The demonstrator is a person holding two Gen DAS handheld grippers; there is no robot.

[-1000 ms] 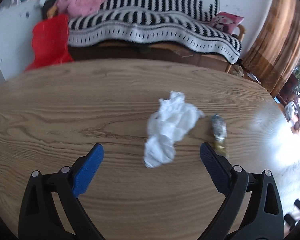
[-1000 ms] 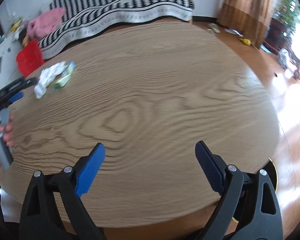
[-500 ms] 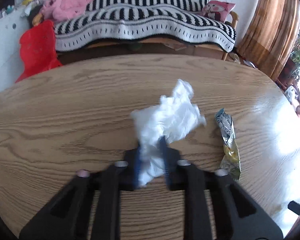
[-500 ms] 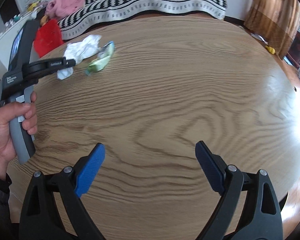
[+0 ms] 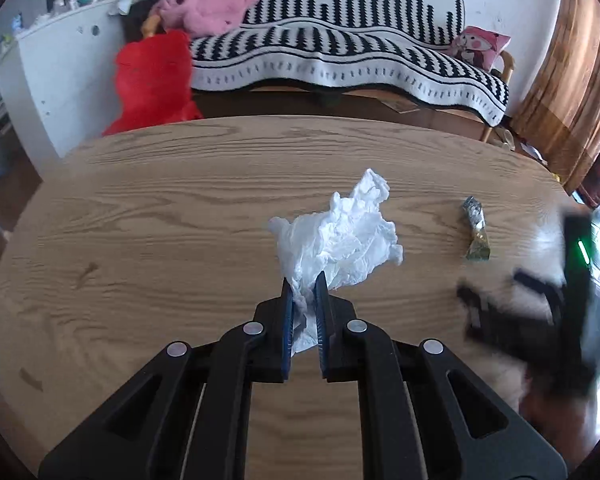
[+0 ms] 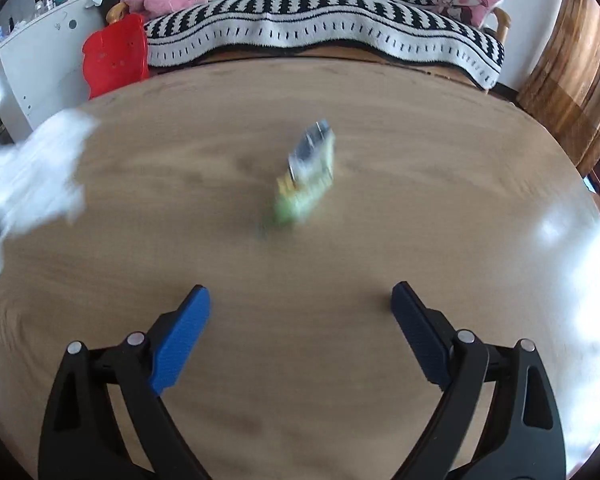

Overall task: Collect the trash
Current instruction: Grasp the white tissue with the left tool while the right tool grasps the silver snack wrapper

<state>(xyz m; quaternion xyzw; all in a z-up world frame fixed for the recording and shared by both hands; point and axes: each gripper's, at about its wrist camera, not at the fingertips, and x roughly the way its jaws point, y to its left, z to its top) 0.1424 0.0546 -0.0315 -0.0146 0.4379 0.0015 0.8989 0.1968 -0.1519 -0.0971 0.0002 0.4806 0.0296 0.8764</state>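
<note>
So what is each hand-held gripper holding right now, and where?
Left hand-held gripper pinches the crumpled white tissue by its near lower end. Right hand-held gripper holds nothing.

Right wrist view is pretty smeared: the wrapper (image 6: 306,176) on the table is just a green and silver blur, print unreadable, and the tissue (image 6: 32,172) runs off the left edge. In the left view the right gripper (image 5: 540,320) is a dark streak

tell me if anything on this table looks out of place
One thing: a crumpled snack wrapper lies loose mid-table, litter on otherwise bare wood. The white tissue wad is already pinched in the left gripper.
</note>
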